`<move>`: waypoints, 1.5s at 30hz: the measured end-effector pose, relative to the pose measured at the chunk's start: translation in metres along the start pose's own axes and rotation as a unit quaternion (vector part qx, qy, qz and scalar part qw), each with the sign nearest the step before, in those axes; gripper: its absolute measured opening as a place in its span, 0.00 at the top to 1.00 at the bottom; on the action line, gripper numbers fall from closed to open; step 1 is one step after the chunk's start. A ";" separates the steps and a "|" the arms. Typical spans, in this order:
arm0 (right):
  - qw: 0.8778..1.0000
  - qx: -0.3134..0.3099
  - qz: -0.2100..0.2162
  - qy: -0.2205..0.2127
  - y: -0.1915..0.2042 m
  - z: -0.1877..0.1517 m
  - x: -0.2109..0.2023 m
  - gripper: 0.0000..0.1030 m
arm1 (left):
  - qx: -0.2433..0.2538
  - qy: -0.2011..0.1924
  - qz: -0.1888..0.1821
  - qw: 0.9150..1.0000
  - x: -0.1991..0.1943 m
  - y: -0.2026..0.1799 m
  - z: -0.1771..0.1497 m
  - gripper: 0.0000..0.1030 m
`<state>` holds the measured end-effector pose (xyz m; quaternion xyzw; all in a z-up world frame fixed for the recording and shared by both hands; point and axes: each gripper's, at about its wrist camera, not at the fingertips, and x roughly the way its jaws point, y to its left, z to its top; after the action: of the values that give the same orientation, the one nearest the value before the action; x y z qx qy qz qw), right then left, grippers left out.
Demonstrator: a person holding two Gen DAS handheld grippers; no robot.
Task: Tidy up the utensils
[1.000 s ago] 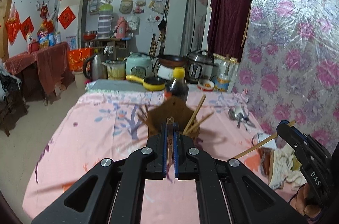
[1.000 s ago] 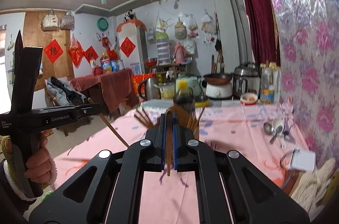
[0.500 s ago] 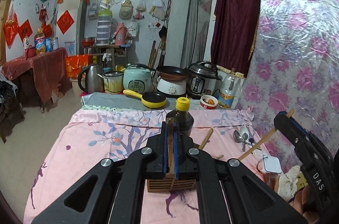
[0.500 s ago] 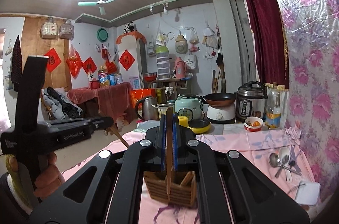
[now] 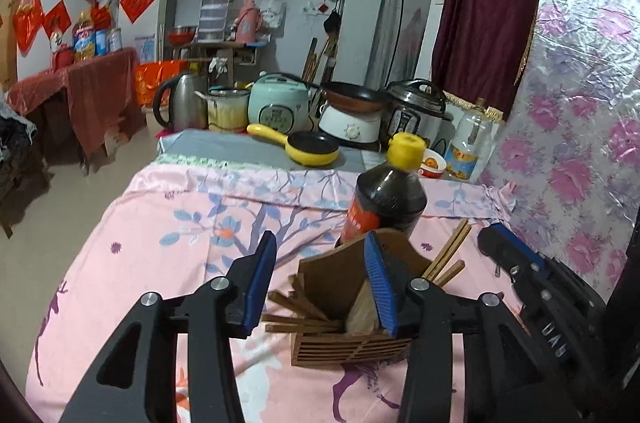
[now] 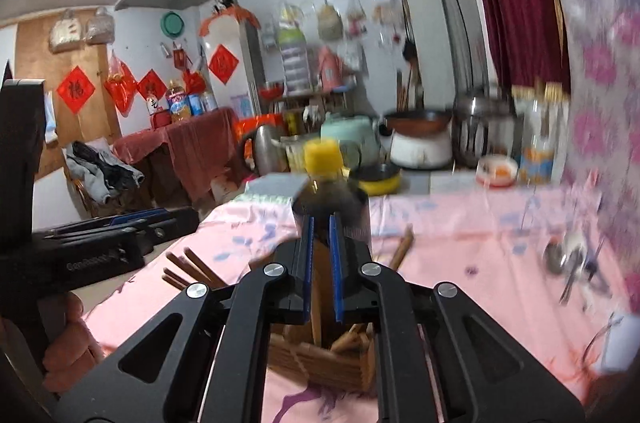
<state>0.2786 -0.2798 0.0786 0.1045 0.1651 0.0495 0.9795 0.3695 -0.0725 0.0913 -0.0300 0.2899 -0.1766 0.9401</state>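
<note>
A wooden utensil holder (image 5: 348, 343) with several brown chopsticks (image 5: 444, 259) stands on the pink flowered tablecloth (image 5: 160, 243). My left gripper (image 5: 320, 239) hangs just over the holder; its jaws are opening wide and nothing is between them. My right gripper (image 6: 320, 219) is over the same holder (image 6: 320, 363), and its jaws are opening a little. One chopstick (image 6: 316, 303) stands upright in the gap with its lower end in the holder, and the pads look clear of it. The right gripper's body (image 5: 532, 271) shows at the right of the left wrist view.
A dark sauce bottle (image 5: 388, 199) with a yellow cap stands right behind the holder. Metal spoons (image 6: 572, 255) lie by the flowered wall at the right. A yellow pan (image 5: 312, 147), cookers and a kettle crowd the table's far end. A person's hand (image 6: 68, 343) holds the left gripper.
Both grippers moved forward and down over the holder. The left jaws opened and the chopstick left them. The right jaws parted slightly around their chopstick.
</note>
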 end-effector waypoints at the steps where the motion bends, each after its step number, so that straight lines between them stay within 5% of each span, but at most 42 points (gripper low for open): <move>1: 1.000 0.001 -0.003 -0.007 -0.001 0.003 -0.005 0.88 | -0.001 -0.002 0.003 1.000 -0.002 0.002 0.000 0.56; 8: 0.999 -0.009 -0.010 -0.042 0.007 0.010 -0.054 0.73 | -0.017 -0.032 0.030 0.999 -0.042 0.010 -0.001 0.39; 15: 0.999 0.005 -0.009 -0.052 0.016 0.003 -0.103 0.68 | -0.021 -0.039 0.060 0.997 -0.086 0.013 -0.022 0.37; 30: 0.995 0.012 -0.047 -0.084 0.048 -0.047 -0.230 0.39 | 0.019 -0.086 0.127 0.988 -0.199 -0.031 -0.108 0.19; 38: 0.994 0.006 -0.063 -0.088 0.072 -0.083 -0.305 0.06 | -0.002 -0.121 0.159 0.980 -0.279 -0.044 -0.167 0.06; 45: 0.992 -0.015 -0.076 -0.101 0.097 -0.102 -0.348 0.06 | 0.008 -0.129 0.182 0.975 -0.321 -0.050 -0.207 0.06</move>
<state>-0.0890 -0.2118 0.1148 0.0813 0.0722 -0.0331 0.9935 -0.0082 0.0024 0.0987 0.0081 0.1658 0.0005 0.9861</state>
